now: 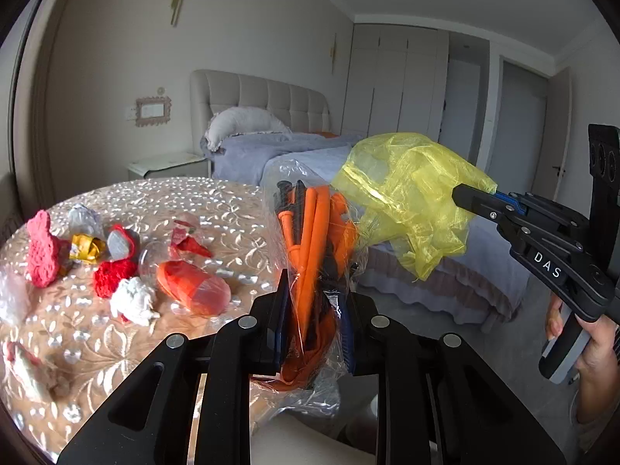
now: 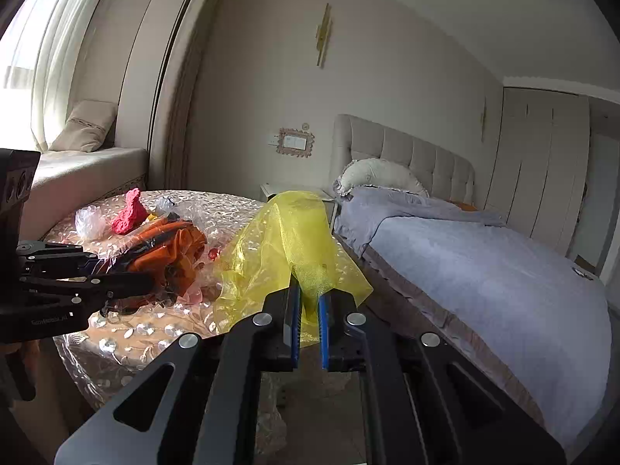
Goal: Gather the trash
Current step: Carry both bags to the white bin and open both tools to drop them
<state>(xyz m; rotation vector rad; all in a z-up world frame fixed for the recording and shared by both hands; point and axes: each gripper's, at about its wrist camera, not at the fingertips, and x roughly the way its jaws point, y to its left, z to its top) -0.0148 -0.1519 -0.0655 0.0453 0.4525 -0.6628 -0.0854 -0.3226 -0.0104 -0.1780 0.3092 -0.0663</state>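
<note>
My left gripper (image 1: 316, 298) is shut on a clear plastic packet of orange and black cords (image 1: 310, 232), held upright over the table's edge. The right gripper (image 1: 459, 193) comes in from the right, shut on a thin yellow plastic bag (image 1: 403, 197) that hangs beside the packet. In the right wrist view the right gripper (image 2: 309, 294) pinches the yellow bag (image 2: 283, 248), and the left gripper (image 2: 155, 283) holds the packet (image 2: 170, 248) to its left. On the round table (image 1: 174, 201) lie a pink knitted piece (image 1: 42, 248), a yellow wrapper (image 1: 87, 248), white crumpled tissue (image 1: 133, 302) and an orange-labelled clear bottle (image 1: 193, 286).
A bed with grey covers (image 2: 484, 271) stands right of the table, a white nightstand (image 1: 166, 164) behind it. A cushioned window seat (image 2: 85, 166) lies at far left, wardrobes (image 1: 399, 85) at the back. A hand (image 1: 593, 352) grips the right tool's handle.
</note>
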